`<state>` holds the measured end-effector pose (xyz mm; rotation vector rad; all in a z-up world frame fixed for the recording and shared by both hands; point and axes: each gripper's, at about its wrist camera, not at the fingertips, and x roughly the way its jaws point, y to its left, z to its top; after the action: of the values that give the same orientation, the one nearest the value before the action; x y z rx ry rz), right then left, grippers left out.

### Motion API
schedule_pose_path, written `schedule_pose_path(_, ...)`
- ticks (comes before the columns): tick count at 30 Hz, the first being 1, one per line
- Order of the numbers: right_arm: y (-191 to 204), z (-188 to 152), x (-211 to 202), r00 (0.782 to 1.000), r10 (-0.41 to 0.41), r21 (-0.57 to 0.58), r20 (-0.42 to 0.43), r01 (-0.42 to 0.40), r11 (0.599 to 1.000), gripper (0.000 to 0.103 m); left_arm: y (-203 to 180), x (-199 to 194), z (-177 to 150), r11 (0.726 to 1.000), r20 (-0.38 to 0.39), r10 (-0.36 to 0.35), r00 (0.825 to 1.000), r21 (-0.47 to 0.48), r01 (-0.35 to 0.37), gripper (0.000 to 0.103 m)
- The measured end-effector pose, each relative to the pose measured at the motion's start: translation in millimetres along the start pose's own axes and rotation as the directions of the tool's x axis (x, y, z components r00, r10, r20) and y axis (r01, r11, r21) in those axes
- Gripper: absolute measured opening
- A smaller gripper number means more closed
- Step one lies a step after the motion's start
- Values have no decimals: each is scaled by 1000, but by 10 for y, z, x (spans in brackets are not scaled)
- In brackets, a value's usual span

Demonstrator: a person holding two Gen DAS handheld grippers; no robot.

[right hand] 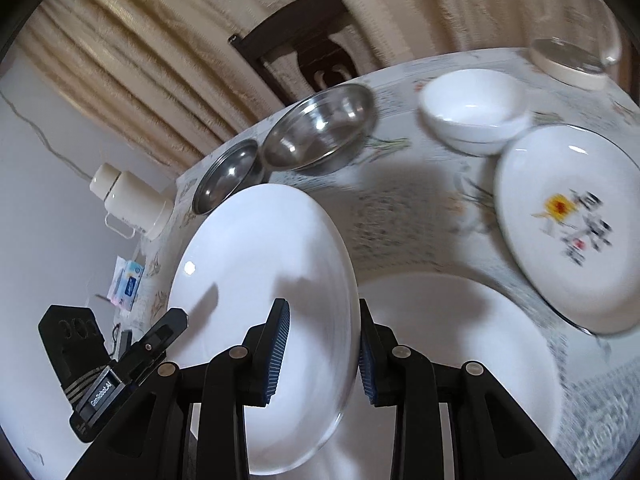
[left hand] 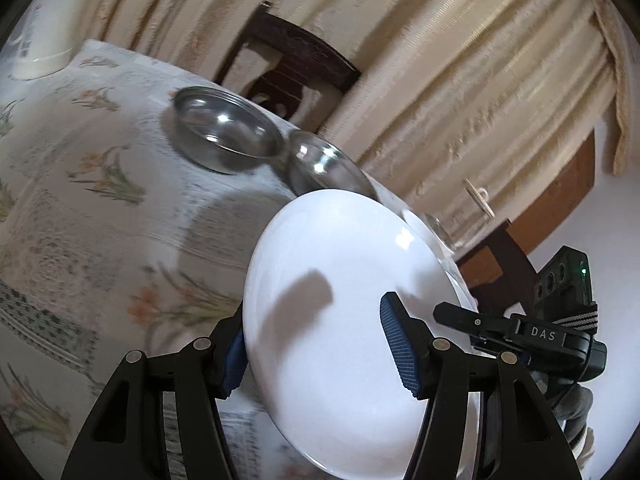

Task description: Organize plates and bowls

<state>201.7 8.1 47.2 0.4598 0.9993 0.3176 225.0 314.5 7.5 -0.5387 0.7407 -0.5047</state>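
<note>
Above the tablecloth (right hand: pixel 400 208), at six o'clock in both views, the white plate (right hand: pixel 260 280) hangs tilted — left gripper (left hand: pixel 316 344) and right gripper (right hand: pixel 322 354) each clamp opposite rims — stiff, glossy, breakable, best pinched at the rim.

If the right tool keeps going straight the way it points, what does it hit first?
The right tool already straddles the rim of the tilted white plate, so that plate goes with it. Straight past the plate, the small steel bowl and the larger steel bowl probably come first; depth is unclear.
</note>
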Motion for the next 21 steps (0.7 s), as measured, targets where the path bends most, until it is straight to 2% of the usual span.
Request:
schedule_pose_path(12,-509,-334,-414,998,-21,101,61,15,995,34,-637,271,-270,994,-103,-9,995,110,21,61)
schedule_pose_path(21,-761,-505,-481,998,-2,159,68,-9,987,34,-876,414,-478,983,-148,34,988,181,-6,61)
